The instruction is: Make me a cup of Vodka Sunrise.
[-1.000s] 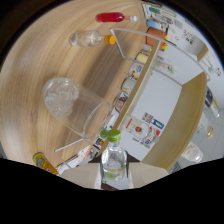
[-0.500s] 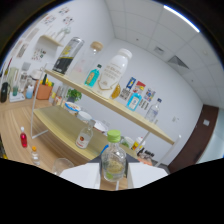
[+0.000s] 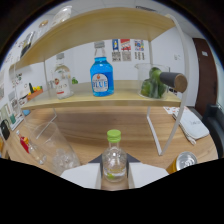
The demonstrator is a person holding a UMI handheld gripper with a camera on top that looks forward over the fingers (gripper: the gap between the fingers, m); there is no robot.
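The gripper (image 3: 115,172) grips a small clear bottle (image 3: 114,160) with a green cap (image 3: 114,134), both fingers closed against its body. It looks light, nearly empty, smooth and likely slippery, so mid-body suits best.

My gripper (image 3: 114,172) is held level, pointing straight ahead. My two fingers (image 3: 82,176) show as pale wedges at the bottom of the view, one to either side, both angled in toward the middle. They are closed on a bottle (image 3: 114,159), each pressing its side, and hold it upright between them. Nothing else of me is in sight.
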